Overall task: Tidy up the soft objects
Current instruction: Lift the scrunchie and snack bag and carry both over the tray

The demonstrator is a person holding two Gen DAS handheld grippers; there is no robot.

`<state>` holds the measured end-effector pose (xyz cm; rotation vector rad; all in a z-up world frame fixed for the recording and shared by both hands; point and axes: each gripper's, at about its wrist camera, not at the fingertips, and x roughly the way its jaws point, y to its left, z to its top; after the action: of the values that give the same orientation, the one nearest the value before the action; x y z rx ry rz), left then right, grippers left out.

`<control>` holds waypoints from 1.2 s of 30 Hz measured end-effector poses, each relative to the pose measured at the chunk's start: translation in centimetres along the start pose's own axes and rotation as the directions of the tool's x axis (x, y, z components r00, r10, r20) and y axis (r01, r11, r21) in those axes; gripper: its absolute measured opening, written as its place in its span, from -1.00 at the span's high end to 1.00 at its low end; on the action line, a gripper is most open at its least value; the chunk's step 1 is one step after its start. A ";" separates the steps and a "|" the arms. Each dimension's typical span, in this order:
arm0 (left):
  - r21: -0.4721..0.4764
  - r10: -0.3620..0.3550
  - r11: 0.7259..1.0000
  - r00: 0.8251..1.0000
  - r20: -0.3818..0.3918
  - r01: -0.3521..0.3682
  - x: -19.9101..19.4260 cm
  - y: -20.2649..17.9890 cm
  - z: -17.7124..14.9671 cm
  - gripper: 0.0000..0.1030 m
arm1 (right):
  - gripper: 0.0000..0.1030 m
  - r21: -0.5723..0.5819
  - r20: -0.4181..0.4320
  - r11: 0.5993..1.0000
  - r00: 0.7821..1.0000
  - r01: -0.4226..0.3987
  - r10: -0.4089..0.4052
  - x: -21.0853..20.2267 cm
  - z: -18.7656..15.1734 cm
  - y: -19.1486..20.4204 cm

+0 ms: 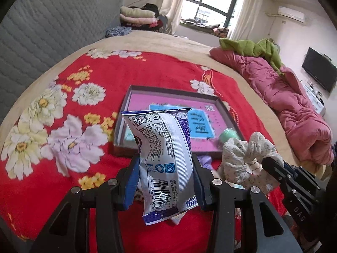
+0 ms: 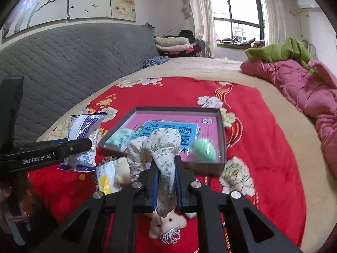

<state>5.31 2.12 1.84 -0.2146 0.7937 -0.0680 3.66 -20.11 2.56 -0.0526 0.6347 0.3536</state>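
The right claw (image 2: 166, 179) pinches a floral scrunchie (image 2: 155, 147) above the red blanket (image 2: 263, 147).

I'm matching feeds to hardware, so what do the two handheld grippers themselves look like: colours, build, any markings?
Both are matte black with angular linkage arms, silver round pivot bolts and blue pads lining the finger insides. The left gripper shows white "GenRobot.AI" lettering along its side in the right wrist view. The right gripper carries embossed "DAS" lettering on its body in the left wrist view. No cables or sleeves show.

Pink quilt (image 1: 294, 105) under green blanket (image 2: 282, 51) (rumpled); television (image 1: 319, 72), probably.
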 end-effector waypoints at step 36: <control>0.085 -0.008 0.996 0.996 0.085 0.001 1.0 -4.5 8.0 0.10 | 0.73 0.115 0.130 0.982 0.978 0.149 -0.163 -1.4 7.3 -4.6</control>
<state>11.85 -1.13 7.55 -0.1378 0.7041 -0.0963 8.35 -23.71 8.95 0.0221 0.5065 0.1700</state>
